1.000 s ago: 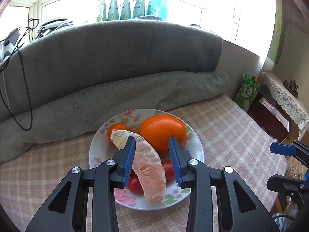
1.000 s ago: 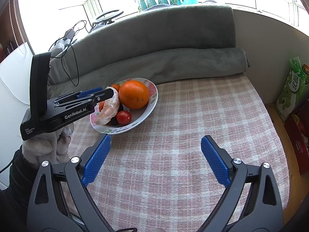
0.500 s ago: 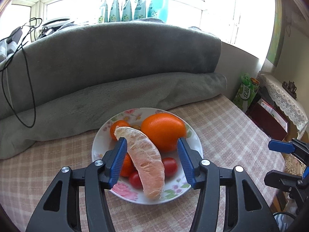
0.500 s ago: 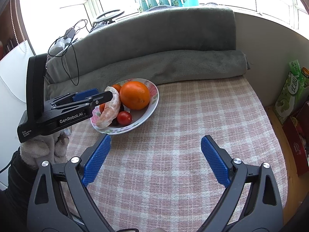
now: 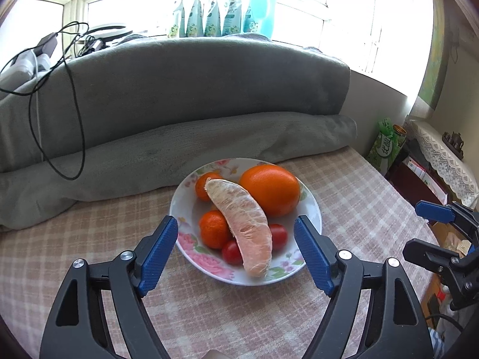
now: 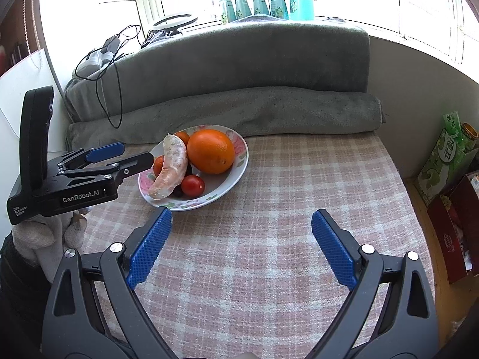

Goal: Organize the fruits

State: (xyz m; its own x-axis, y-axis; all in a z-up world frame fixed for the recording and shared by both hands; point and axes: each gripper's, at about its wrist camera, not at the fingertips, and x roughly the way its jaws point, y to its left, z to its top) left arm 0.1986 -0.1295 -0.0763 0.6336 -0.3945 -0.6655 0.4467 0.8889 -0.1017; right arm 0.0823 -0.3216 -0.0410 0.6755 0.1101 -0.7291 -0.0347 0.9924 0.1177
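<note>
The left gripper stands spread wide at the lower center of the left wrist view, its 2 blue pads flanking the near edge of a floral plate and gripping nothing. In the right wrist view the same gripper enters from the left edge of the frame, held by a gloved hand, its tips just beside the plate's left rim.

The right gripper is likewise spread at the bottom of its own view, empty, above bare checked tablecloth and apart from the plate; it also shows at the right edge of the left wrist view.

On the plate, center frame, a peeled pomelo segment lies diagonally across the pile, resting on 2 mandarins and 2 cherry tomatoes, with a large orange touching its upper right side.

Behind the plate, a rolled grey blanket runs across the middle of the frame below a blanket-draped backrest. Black cables hang at the upper left. Teal pouches and a bottle line the windowsill at top center. A green carton stands at the right edge.
</note>
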